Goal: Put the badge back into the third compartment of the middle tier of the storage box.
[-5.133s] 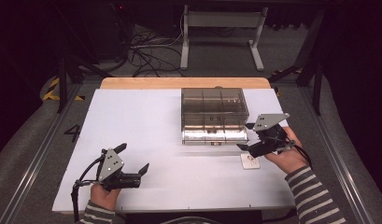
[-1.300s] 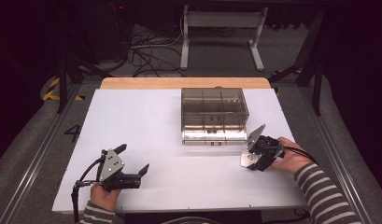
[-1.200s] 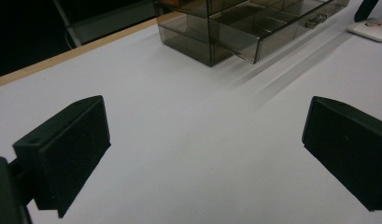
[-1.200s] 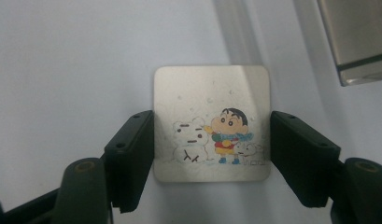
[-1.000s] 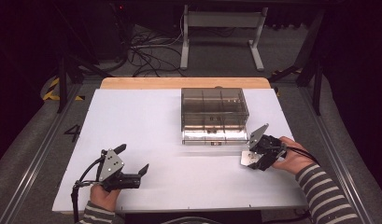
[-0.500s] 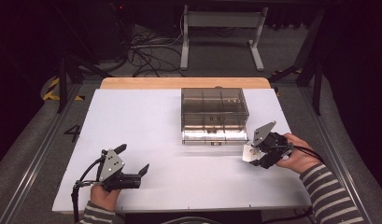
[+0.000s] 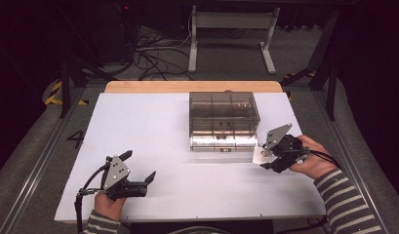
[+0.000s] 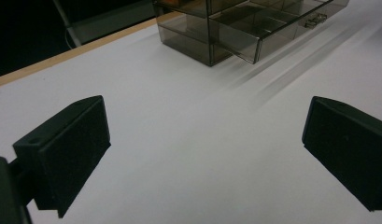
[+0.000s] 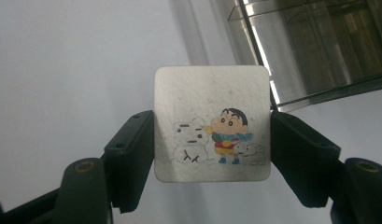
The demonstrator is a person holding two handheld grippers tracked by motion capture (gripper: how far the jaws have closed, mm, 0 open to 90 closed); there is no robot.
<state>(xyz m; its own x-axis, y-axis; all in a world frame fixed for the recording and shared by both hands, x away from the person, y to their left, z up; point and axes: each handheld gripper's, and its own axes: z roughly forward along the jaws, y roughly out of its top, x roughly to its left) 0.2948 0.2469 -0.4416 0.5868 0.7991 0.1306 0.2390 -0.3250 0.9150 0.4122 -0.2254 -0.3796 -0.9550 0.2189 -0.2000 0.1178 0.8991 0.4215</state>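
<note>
A small square card (image 9: 212,123) with a cartoon of a child and a snowman is pinched by its two side edges between the jaws of my right gripper (image 9: 212,135). In the high view the card (image 7: 259,155) hangs just above the white table, right of the box's front corner, with my right gripper (image 7: 265,158) shut on it. My left gripper (image 7: 138,165) rests near the table's front left, jaws wide apart and nothing between them. The left gripper view shows bare table between its fingers (image 8: 67,149).
A smoky transparent drawer box (image 7: 224,114) stands at the table's middle back, its lowest drawer (image 7: 221,143) pulled out a little toward me. The box (image 8: 235,28) is far ahead of the left gripper. The white table top (image 7: 187,195) ends in a wooden strip (image 7: 192,87).
The right gripper came down on the card lying on the table, shut on it, lifted it slightly and shifted right. The left gripper has not moved.
</note>
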